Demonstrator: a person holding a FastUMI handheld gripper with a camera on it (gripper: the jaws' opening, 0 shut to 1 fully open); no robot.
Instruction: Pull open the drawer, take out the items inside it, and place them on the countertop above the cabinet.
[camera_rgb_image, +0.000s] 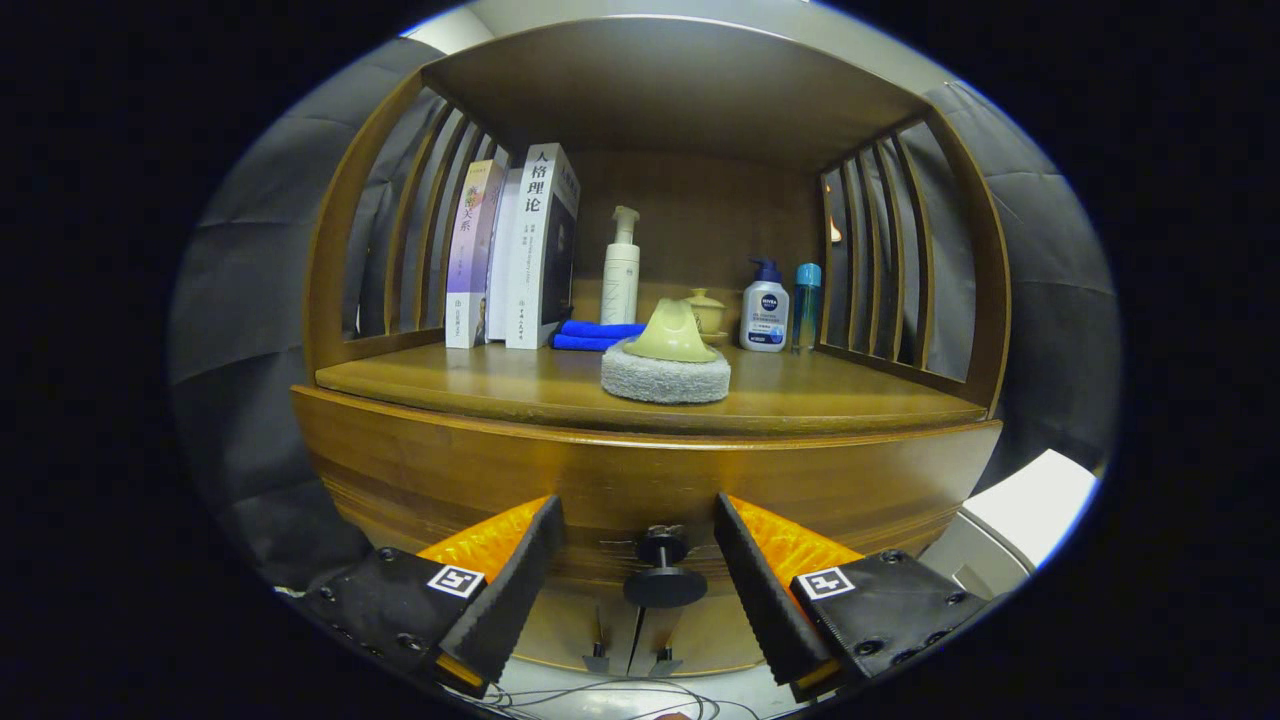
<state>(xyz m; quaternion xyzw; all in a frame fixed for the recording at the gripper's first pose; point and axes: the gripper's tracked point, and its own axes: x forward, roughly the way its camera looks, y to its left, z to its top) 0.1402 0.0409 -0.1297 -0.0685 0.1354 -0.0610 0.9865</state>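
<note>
A wooden cabinet stands in front of me. Its curved drawer front (640, 480) is closed, with a dark round knob (664, 582) low in the middle. My gripper (638, 512) is open, its two fingers set to either side of the knob and not touching it. The knob sits between the fingers, slightly nearer the camera than their tips. Above the drawer lies the countertop (480, 385), under a wooden canopy. The drawer's contents are hidden.
On the countertop stand upright books (520, 250) at the back left, a folded blue cloth (596, 334), a white pump bottle (620, 270), a round grey scrubber with a yellow-green handle (666, 364), a small lidded pot (704, 310), a lotion bottle (765, 310) and a teal bottle (806, 300). Slatted side walls close both ends.
</note>
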